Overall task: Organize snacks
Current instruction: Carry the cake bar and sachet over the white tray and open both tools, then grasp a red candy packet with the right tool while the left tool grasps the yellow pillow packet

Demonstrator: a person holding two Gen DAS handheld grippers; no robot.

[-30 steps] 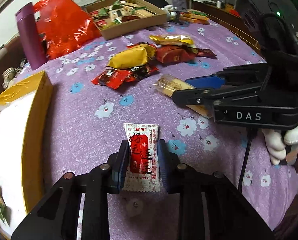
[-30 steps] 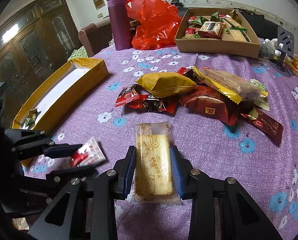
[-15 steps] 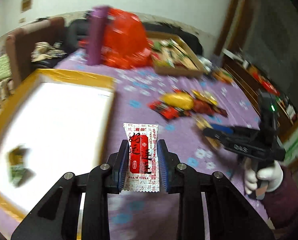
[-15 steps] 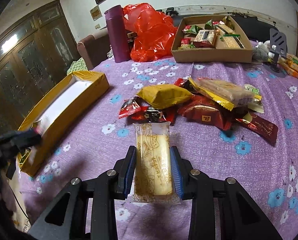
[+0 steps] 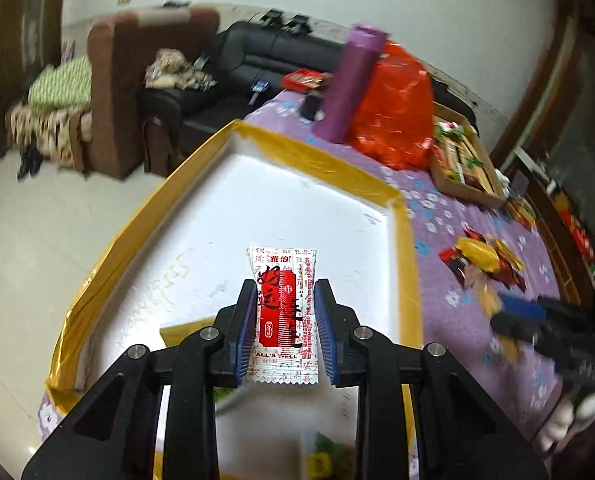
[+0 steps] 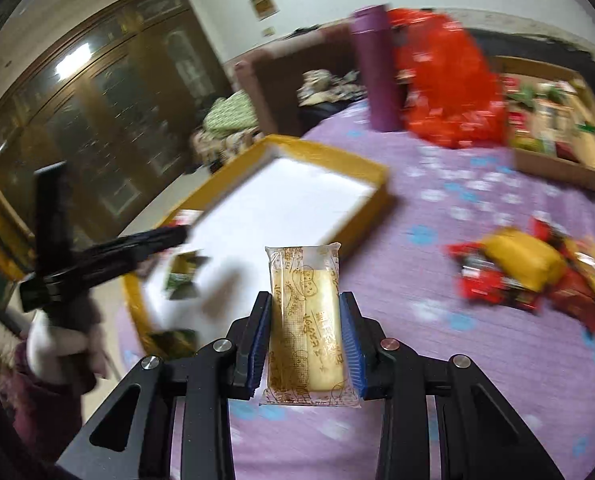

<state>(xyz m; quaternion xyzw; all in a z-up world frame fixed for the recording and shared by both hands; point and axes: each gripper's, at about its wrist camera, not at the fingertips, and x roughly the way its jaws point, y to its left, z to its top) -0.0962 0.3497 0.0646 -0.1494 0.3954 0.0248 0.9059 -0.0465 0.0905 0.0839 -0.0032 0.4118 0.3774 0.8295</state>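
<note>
The left claw (image 5: 285, 320) grips a red-and-white sachet (image 5: 283, 312) above the yellow tray (image 5: 401, 240) at the table's left edge. The right claw (image 6: 307, 340) grips a biscuit packet (image 6: 305, 320) over the purple tablecloth (image 6: 477, 360), beside the tray's near corner.

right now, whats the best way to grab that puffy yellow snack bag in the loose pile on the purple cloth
Judging from the right wrist view, the yellow snack bag lies flat on top of the pile of red wrappers, puffed in the middle. Probably best to come from above and pinch across its narrower width near the middle, jaws spanning its long sides. Both grippers hold packets already, so one must empty first.
</note>
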